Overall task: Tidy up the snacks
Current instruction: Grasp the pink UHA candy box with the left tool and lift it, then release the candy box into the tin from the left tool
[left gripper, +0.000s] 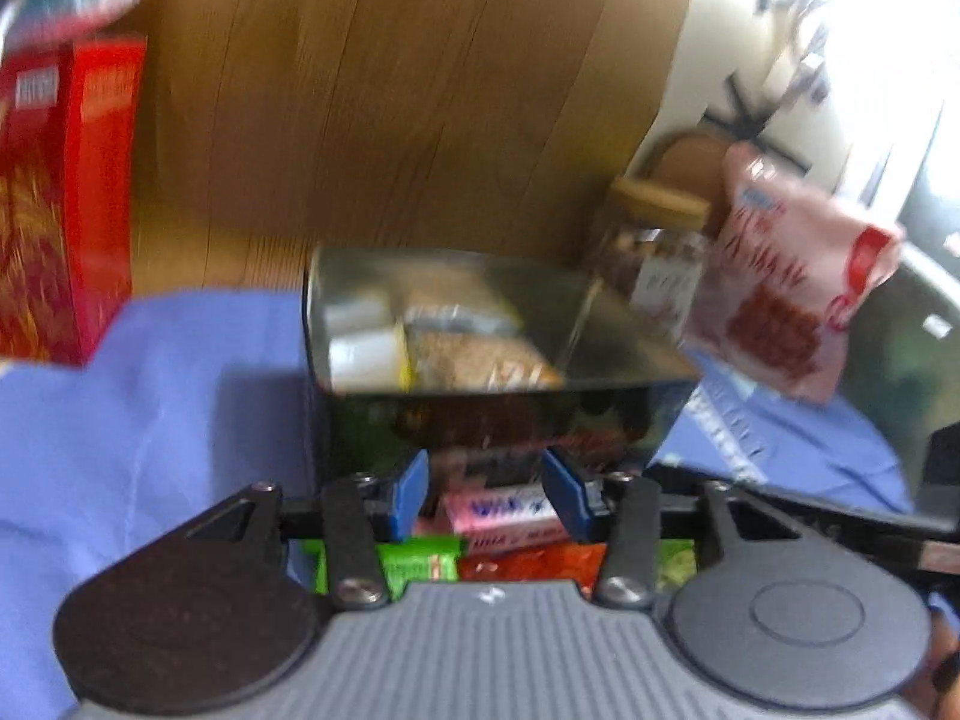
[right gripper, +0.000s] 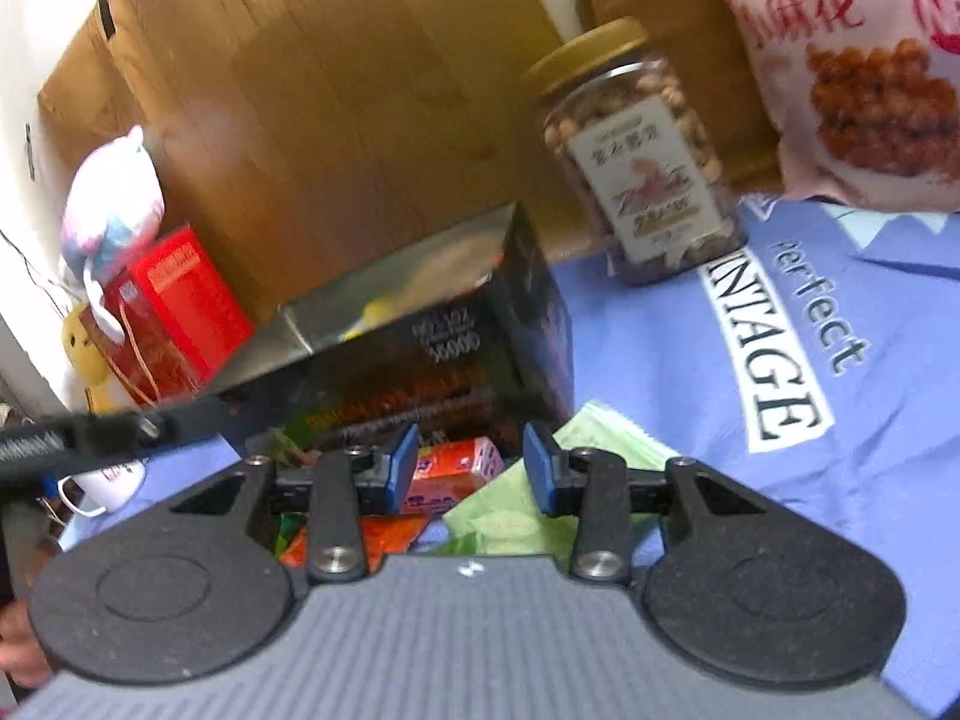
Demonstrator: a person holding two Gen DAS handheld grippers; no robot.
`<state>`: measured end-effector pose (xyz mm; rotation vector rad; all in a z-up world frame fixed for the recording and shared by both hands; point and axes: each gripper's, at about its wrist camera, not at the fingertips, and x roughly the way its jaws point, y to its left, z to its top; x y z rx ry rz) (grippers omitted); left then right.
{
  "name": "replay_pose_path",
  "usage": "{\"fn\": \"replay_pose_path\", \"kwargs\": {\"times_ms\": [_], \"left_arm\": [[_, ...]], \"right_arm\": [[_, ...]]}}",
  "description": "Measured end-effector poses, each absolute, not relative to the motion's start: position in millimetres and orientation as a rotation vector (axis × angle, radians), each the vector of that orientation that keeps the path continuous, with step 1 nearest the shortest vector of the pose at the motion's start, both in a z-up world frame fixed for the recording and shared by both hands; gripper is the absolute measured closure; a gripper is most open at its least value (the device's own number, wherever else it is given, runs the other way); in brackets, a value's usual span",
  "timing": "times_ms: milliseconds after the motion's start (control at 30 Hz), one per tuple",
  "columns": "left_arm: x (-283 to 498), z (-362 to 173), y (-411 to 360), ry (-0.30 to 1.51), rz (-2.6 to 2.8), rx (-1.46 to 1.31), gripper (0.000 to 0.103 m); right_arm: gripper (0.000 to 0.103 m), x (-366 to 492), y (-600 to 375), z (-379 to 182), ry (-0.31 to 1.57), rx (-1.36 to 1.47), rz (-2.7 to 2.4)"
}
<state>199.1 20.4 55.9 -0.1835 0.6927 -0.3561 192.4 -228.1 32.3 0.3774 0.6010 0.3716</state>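
A dark open box (left gripper: 510, 420) sits on the blue cloth and holds several snack packets (left gripper: 456, 348). In front of it lie loose snacks: a pink pack (left gripper: 504, 510), a green pack (left gripper: 420, 564) and an orange-red pack (left gripper: 528, 564). My left gripper (left gripper: 486, 495) is open just above the pink pack, close to the box's near wall. My right gripper (right gripper: 471, 471) is open above the same pile, over the pink pack (right gripper: 456, 471), with a light green pouch (right gripper: 516, 510) and an orange pack (right gripper: 384, 534) under it. The box (right gripper: 420, 336) stands just beyond.
A nut jar (right gripper: 642, 162) with a tan lid stands behind the box on the right, beside a pink snack bag (right gripper: 852, 72). A red carton (left gripper: 60, 198) and a plush toy (right gripper: 114, 204) stand at the left. A wooden panel (left gripper: 390, 90) backs the blue cloth (right gripper: 780, 360).
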Motion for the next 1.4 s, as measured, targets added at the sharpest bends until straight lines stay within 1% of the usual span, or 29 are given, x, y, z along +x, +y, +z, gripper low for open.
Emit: {"fn": "replay_pose_path", "kwargs": {"times_ms": [33,133,167,200,233,367,433,567,633,733,767,833,867,900,967,1033,1167,1300,1400], "left_arm": [[205,49,17,0.719,-0.345,-0.176,0.053],[218,30,7,0.807,-0.347,-0.169,0.05],[218,26,7,0.806,-0.358,-0.186,0.049],[218,24,7,0.822,-0.381,-0.21,0.052],[216,23,7,0.83,-0.386,-0.223,0.053],[198,24,7,0.834,-0.401,-0.226,0.053],[186,26,8,0.84,-0.412,-0.236,0.055],[159,29,17,0.837,-0.439,-0.245,0.054],[156,32,22,0.83,-0.447,-0.256,0.052],[159,37,28,0.825,-0.425,-0.273,0.052],[161,37,28,0.832,-0.433,-0.278,0.055],[164,33,22,0.855,-0.442,-0.266,0.057],[163,32,19,0.849,-0.427,-0.243,0.062],[161,31,17,0.85,-0.413,-0.227,0.061],[159,35,19,0.855,-0.415,-0.252,0.063],[155,45,23,0.821,-0.422,-0.275,0.063],[156,81,29,0.707,-0.426,-0.285,0.063],[180,109,34,0.621,-0.388,-0.294,0.063],[210,115,34,0.613,-0.359,-0.3,0.063]], "right_arm": [[0.061,195,-223,33,0.599,0.355,0.375],[0.061,203,-208,31,0.617,0.264,0.381],[0.061,208,-204,29,0.646,0.253,0.387],[0.059,211,-204,25,0.662,0.264,0.408],[0.059,204,-204,23,0.661,0.255,0.403],[0.059,187,-208,25,0.67,0.242,0.428],[0.058,169,-213,25,0.665,0.251,0.454],[0.056,137,-217,23,0.673,0.235,0.523],[0.056,127,-217,22,0.673,0.214,0.548],[0.055,128,-217,17,0.694,0.192,0.565],[0.055,129,-217,16,0.69,0.193,0.565],[0.053,129,-214,18,0.687,0.179,0.557],[0.053,128,-210,18,0.678,0.159,0.556],[0.053,126,-207,18,0.667,0.14,0.548],[0.059,125,-205,19,0.656,0.127,0.521],[0.059,124,-207,23,0.639,0.143,0.505],[0.059,120,-209,49,0.535,0.159,0.506],[0.059,145,-201,77,0.453,0.159,0.502],[0.059,177,-193,90,0.415,0.136,0.494]]}}
